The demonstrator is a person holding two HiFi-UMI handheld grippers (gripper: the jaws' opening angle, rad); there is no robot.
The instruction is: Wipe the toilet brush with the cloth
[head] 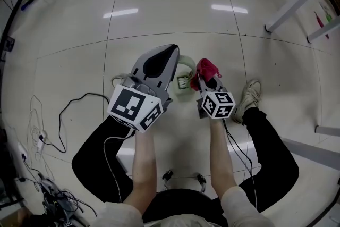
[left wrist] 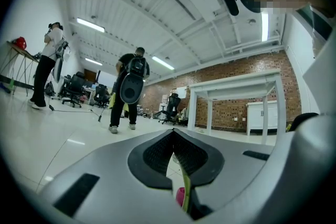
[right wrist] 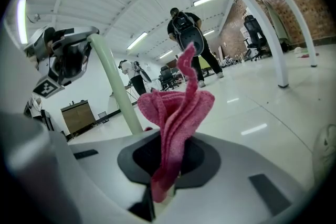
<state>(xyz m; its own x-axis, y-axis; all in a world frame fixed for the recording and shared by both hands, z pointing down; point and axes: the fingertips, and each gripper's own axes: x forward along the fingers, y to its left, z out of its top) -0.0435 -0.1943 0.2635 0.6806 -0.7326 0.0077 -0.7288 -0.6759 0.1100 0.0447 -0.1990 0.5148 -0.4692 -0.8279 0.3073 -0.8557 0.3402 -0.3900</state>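
Both clamped, L tool (left wrist: 173,139) on brush (right wrist: 113,81), R tool (right wrist: 170,160) on cloth (right wrist: 176,113), glossy floor (head: 175,2)

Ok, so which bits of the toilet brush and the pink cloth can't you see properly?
- Bristle end of the toilet brush: head view, partly behind the left tool, too small to tell.
- Brush handle: left gripper view, only a thin green sliver between shut jaws.
- Bottom end of the cloth: right gripper view, swallowed by the right tool.
- Cloth touching brush? Head view, can't tell.
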